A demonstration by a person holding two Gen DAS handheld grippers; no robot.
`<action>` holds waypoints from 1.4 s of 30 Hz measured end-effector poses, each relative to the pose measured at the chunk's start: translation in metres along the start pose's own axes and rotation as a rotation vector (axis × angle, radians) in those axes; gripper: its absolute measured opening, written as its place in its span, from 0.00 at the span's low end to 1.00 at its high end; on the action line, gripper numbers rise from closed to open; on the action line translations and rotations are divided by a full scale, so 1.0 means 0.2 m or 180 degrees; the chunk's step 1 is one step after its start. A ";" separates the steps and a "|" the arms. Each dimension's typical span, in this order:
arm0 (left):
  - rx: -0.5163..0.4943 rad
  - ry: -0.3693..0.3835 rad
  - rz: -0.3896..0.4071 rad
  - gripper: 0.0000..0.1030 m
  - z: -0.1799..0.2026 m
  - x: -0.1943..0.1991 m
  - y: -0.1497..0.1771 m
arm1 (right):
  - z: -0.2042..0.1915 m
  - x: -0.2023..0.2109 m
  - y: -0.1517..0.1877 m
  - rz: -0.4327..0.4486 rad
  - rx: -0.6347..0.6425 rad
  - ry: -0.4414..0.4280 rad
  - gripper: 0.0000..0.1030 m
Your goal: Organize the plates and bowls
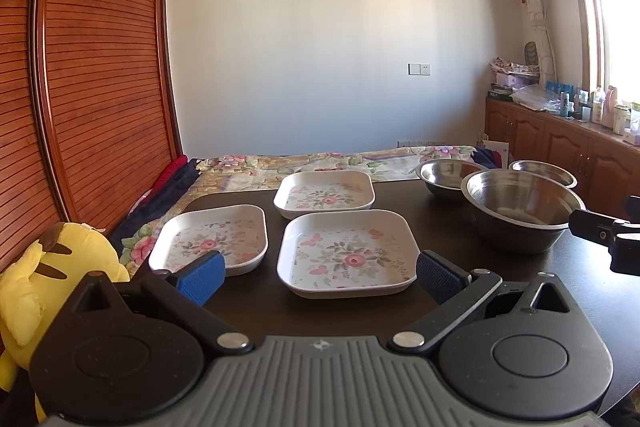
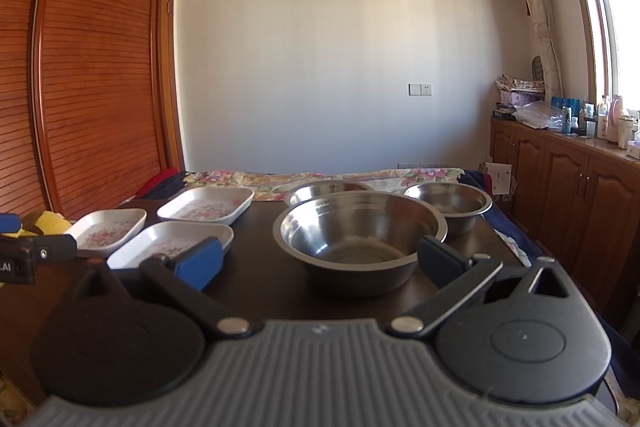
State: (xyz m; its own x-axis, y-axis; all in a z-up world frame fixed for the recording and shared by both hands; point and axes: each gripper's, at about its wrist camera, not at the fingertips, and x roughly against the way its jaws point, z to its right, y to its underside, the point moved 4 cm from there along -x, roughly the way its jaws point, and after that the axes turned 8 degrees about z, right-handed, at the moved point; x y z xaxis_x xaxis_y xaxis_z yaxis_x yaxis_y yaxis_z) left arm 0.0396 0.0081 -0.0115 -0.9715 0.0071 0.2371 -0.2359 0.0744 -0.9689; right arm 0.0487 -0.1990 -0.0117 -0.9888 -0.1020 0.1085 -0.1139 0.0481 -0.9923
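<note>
I can read no brand anywhere. Three white floral square plates (image 1: 347, 253) sit left on the dark surface (image 1: 440, 227), three steel bowls (image 2: 362, 231) right. My left hand-held gripper (image 1: 320, 275) and right hand-held gripper (image 2: 320, 261) gape empty.

"AI" on left gripper (image 2: 24, 259)

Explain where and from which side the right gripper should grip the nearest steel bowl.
Probably its near rim, approached from the front. The nearest steel bowl sits upright, straight ahead of the open right gripper; its thin flared lip suits one finger inside, one outside, while the rounded wall would likely slip.
</note>
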 end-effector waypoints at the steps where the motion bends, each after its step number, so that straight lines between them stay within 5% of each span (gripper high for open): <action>1: 0.0004 -0.0003 -0.0001 1.00 -0.01 0.00 0.00 | 0.00 0.00 0.00 0.0000 0.0003 0.0004 1.00; 26: -0.0011 -0.0031 -0.0048 1.00 -0.02 -0.01 0.01 | 0.01 -0.01 -0.01 0.0017 0.0005 -0.0036 1.00; 42: 0.0009 0.0178 -0.0191 1.00 -0.09 -0.09 0.02 | -0.21 -0.10 -0.07 -0.0095 0.0191 -0.0673 1.00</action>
State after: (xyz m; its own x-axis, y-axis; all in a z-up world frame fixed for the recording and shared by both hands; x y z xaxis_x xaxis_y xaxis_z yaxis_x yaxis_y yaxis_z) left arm 0.0560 0.0266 -0.0183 -0.9527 0.0583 0.2982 -0.2938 0.0734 -0.9531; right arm 0.0658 -0.1562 0.0027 -0.9422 -0.3090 0.1295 -0.1308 -0.0167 -0.9913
